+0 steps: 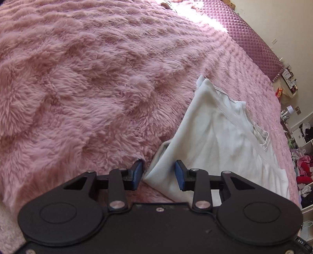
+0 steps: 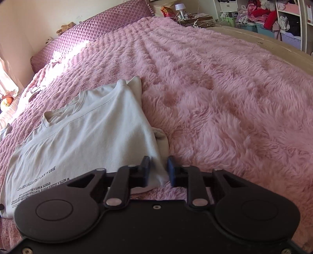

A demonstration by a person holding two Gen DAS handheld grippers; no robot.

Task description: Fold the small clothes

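Note:
A white T-shirt (image 1: 215,140) lies on the fluffy pink blanket (image 1: 88,88), one side folded over itself. In the right wrist view the T-shirt (image 2: 88,132) shows its neckline at the left and black lettering (image 2: 39,183) near the hem. My left gripper (image 1: 160,173) is open at the shirt's near corner. Cloth lies between its blue pads (image 1: 181,174), which do not press on it. My right gripper (image 2: 158,170) is shut on a bunched fold of the shirt's near edge, with cloth filling the space between its pads (image 2: 170,171).
The pink blanket (image 2: 225,97) covers the whole bed. A purple quilted headboard cushion (image 2: 93,29) runs along the far wall with a teddy bear (image 2: 65,27) on it. Shelves with clothes and bins (image 2: 273,17) stand beyond the bed, beside a bedside table with a lamp (image 2: 180,7).

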